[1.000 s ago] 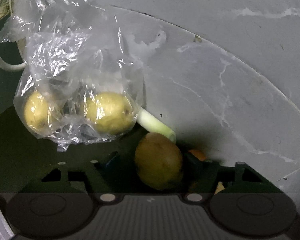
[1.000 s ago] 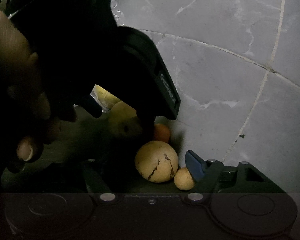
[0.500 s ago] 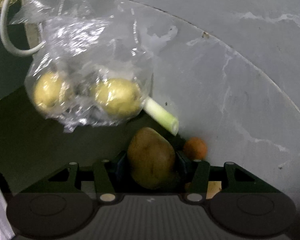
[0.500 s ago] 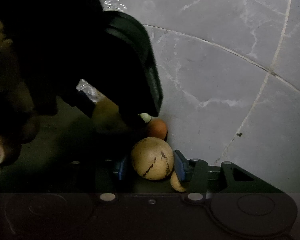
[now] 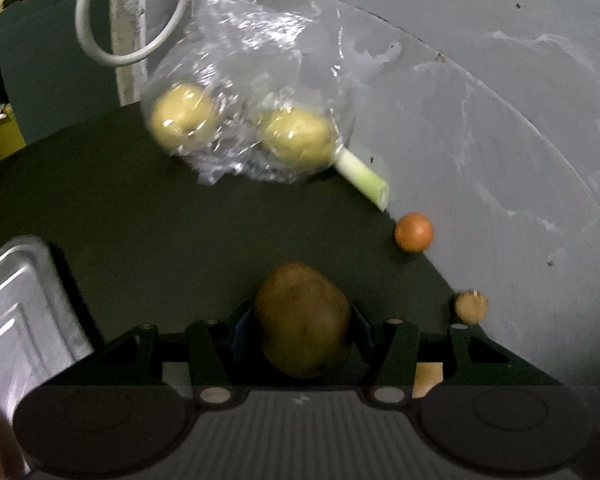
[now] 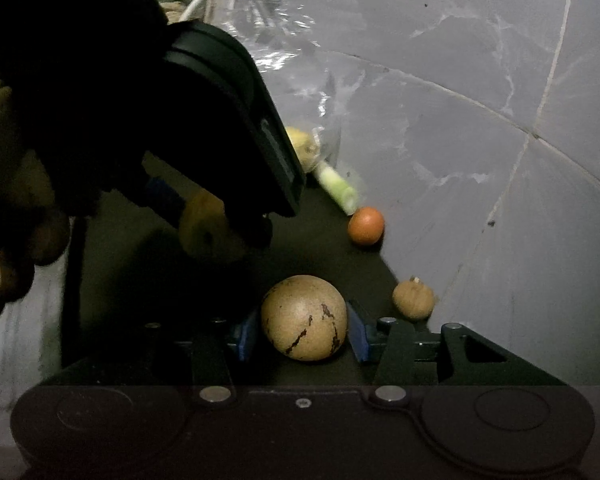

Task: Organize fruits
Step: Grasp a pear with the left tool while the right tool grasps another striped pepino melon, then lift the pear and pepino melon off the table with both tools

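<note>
In the left wrist view, the left hand-held gripper (image 5: 302, 320) is clamping a brownish-yellow oval fruit (image 5: 302, 320) between its two blue-padded fingers, above the dark green surface (image 5: 140, 220). Taking that fruit as the landmark, a clear plastic bag (image 5: 244, 80) holding two yellow fruits (image 5: 296, 138) is lying well beyond it, with a pale green stalk (image 5: 362, 178) sticking out from under the bag's right side. A small orange fruit (image 5: 413, 232) is sitting up and to the right at the surface's edge, and a small tan fruit (image 5: 471, 306) is resting further right, level with the held fruit. A metal tray (image 5: 16, 300) is showing to the left, and a white cable (image 5: 112, 52) is looping far behind. In the right wrist view, the right hand-held gripper (image 6: 304, 330) is squeezing a round tan fruit with dark cracks (image 6: 304, 318). Relative to this fruit, the small tan fruit (image 6: 413, 300) is lying just to the right, the orange fruit (image 6: 366, 225) beyond it, and the left hand-held gripper (image 6: 220, 228) with its oval fruit (image 6: 208, 226) is hanging up and to the left, a person's hand (image 6: 4, 200) gripping its handle.
</note>
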Demonstrator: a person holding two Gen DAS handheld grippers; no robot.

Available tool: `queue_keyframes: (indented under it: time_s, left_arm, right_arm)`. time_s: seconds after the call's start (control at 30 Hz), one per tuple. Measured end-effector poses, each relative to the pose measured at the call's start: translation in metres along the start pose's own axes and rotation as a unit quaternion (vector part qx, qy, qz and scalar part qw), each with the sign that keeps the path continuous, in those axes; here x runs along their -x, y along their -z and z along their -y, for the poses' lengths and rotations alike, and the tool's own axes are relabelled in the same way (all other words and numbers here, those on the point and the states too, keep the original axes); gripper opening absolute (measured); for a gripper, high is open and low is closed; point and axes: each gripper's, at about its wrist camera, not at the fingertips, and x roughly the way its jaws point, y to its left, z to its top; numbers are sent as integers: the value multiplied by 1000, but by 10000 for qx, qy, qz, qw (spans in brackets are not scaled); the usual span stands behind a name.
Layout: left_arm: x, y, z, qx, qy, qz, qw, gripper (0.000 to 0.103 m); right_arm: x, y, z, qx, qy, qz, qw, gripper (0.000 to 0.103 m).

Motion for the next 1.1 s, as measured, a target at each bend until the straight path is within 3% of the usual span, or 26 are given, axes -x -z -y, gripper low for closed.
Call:
queue_keyframes:
  time_s: [0.23, 0.5, 0.7, 1.1]
  left_arm:
    - [11, 16, -3, 43, -49, 25, 10000, 56]
    - [16, 20, -3, 76, -67, 59, 9999, 56]
    - [19, 24, -4, 64, -50, 53, 10000, 56]
    - [36, 44, -7, 162, 112, -44, 9998, 56]
  right_arm:
    - [23, 13, -7, 27, -210, -6, 9998, 49]
    - [6, 12, 1, 47, -441, 17, 9990, 56]
    - [4, 13, 8, -317, -625, -66, 9975, 49]
    - [28, 27, 6, -507, -626, -172, 9966, 47]
